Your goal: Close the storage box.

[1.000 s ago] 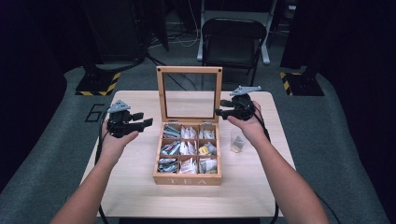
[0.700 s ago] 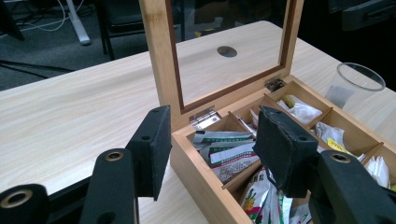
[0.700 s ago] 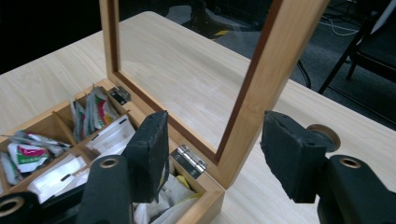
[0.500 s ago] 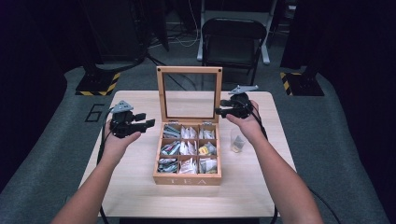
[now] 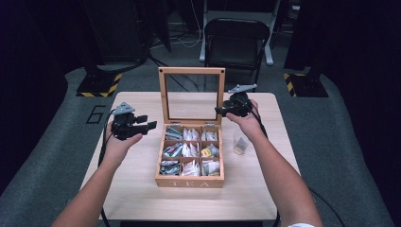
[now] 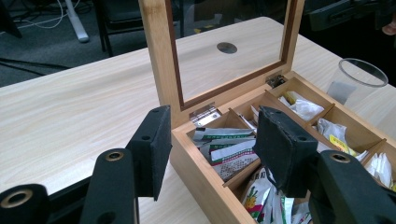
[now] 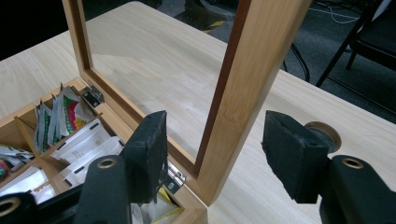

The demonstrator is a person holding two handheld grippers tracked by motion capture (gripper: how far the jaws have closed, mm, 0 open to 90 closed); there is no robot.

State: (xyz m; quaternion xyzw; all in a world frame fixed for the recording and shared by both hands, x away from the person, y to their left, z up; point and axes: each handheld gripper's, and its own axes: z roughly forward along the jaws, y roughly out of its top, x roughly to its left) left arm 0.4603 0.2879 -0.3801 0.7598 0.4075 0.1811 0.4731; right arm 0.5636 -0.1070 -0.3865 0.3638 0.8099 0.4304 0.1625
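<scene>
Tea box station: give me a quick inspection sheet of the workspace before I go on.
Surface: wooden table, bare around the box.
Job's things: tea box, glass lid upright, nine compartments holding tea bags.
Clutter: clear cup right of the box.
Grippers: left gripper open, beside the box; right gripper open, lid's side frame between the jaws, untouched.
Cables: black cable from the left gripper.
Surroundings: black chair, grey floor.

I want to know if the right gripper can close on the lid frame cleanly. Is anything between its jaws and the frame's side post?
Nothing visible. In the right gripper view the lid post stands upright in the gap of the right gripper, with bare air on both sides and the pads apart from it. The glass cup sits off to the side.
</scene>
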